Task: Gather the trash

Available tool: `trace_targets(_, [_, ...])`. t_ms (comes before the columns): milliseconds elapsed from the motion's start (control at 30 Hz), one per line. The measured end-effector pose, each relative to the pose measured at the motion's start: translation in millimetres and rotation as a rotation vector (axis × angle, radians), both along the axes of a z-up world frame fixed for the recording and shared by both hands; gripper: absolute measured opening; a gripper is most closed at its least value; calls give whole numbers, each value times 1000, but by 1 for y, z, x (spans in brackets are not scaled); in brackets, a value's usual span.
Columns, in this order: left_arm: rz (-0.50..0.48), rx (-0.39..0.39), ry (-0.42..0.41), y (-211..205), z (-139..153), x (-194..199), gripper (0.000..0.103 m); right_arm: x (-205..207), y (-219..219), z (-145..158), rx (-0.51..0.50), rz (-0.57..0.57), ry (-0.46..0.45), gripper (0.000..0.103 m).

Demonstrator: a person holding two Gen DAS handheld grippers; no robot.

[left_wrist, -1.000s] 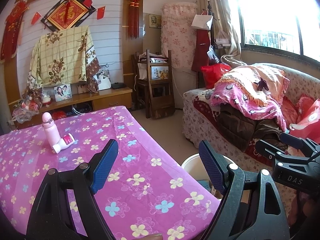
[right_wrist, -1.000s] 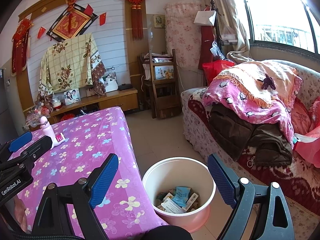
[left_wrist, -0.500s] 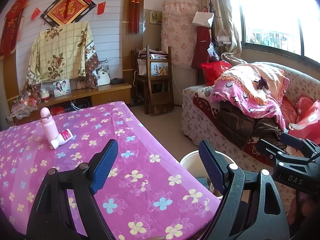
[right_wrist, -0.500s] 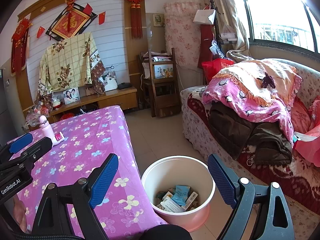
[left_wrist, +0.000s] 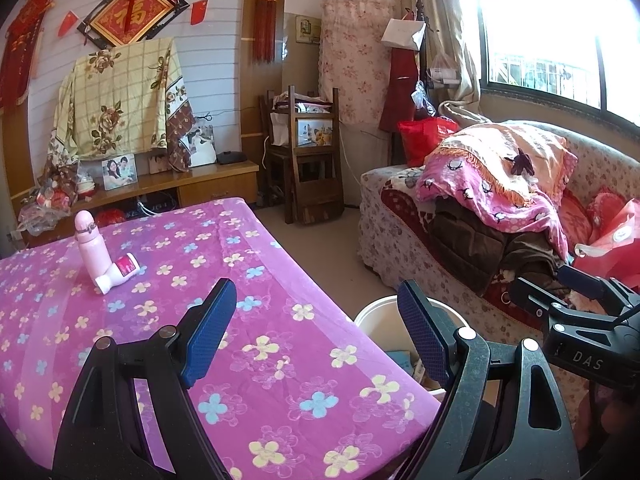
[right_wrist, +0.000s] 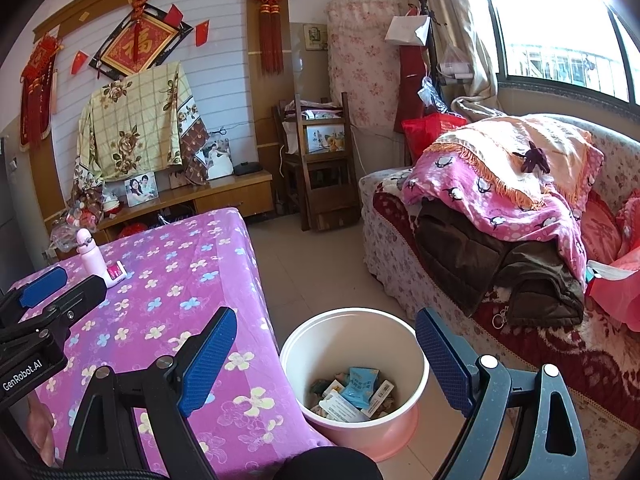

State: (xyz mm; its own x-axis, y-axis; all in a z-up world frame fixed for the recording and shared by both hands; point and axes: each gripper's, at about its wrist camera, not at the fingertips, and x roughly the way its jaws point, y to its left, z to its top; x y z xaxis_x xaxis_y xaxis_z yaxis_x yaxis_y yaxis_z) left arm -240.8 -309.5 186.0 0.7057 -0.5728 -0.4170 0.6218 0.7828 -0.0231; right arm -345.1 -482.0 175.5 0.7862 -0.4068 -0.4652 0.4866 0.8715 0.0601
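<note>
Left gripper (left_wrist: pixel 312 336): I hold it tilted down over the near right corner of the table (left_wrist: pixel 132 320), jaws spread wide, nothing between the blue pads.
Table: far left on the purple flowered cloth stands a pink bottle (left_wrist: pixel 90 242); a small white bottle (left_wrist: pixel 118 274) lies against its base.
Right gripper (right_wrist: pixel 326 354): I have it tilted down, jaws released and empty, framing the bin on the floor.
Trash: wrappers (right_wrist: pixel 352 394) lie in the bottom of the white bin (right_wrist: pixel 304 344), just right of the table and near the sofa (right_wrist: pixel 600 360).
Change: over the last second both views look much the same; the left view has shifted slightly, the jaws have not changed.
Hidden: in the left view my gripper and the table corner hide most of the bin; I cannot read the wrappers' print; a hand (right_wrist: pixel 40 426) is cut off at the right view's left edge.
</note>
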Motion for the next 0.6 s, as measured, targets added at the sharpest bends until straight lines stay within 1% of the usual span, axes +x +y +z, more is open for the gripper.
trace_targets(200, [-8, -1, 21, -1, -3, 3, 82, -3, -3, -9, 6, -5, 13, 89])
trace_targets(433, [-12, 7, -13, -3, -3, 0, 82, -1, -3, -11, 9, -3, 22, 89])
trace_targets(600, [-17, 17, -6, -5, -6, 0, 82, 2, -2, -10, 7, 1, 29, 89])
